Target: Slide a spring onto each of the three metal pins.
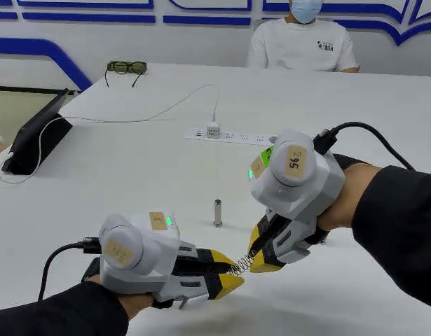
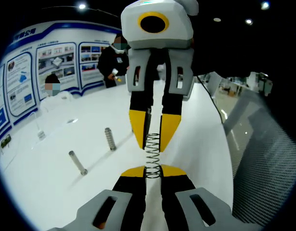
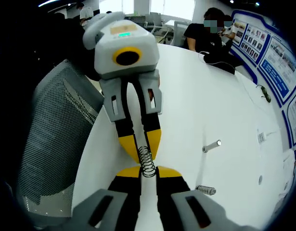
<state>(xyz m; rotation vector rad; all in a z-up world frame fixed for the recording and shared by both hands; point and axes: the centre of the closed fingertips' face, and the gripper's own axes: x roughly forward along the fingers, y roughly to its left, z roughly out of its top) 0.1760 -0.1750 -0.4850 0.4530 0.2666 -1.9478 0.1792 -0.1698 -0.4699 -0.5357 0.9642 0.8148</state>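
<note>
White table (image 1: 131,182), bearing all below. Person in white shirt (image 1: 303,43), seated at far edge. Right gripper (image 1: 258,255), angled down from the right, jaws drawn in on one end of the spring. Left gripper (image 1: 228,271), low at near edge, pointing right, jaws pinched on the other end. Black tablet on stand (image 1: 36,133), far left, cabled. White power strip (image 1: 226,135), mid-table. Dark glasses (image 1: 126,68), far side. Bare metal pin (image 1: 217,213), upright, just beyond the grippers. Second pin (image 2: 109,138), upright nearby, already wearing a coil. Spring (image 1: 241,264), stretched between both grippers' yellow tips, off the table.
</note>
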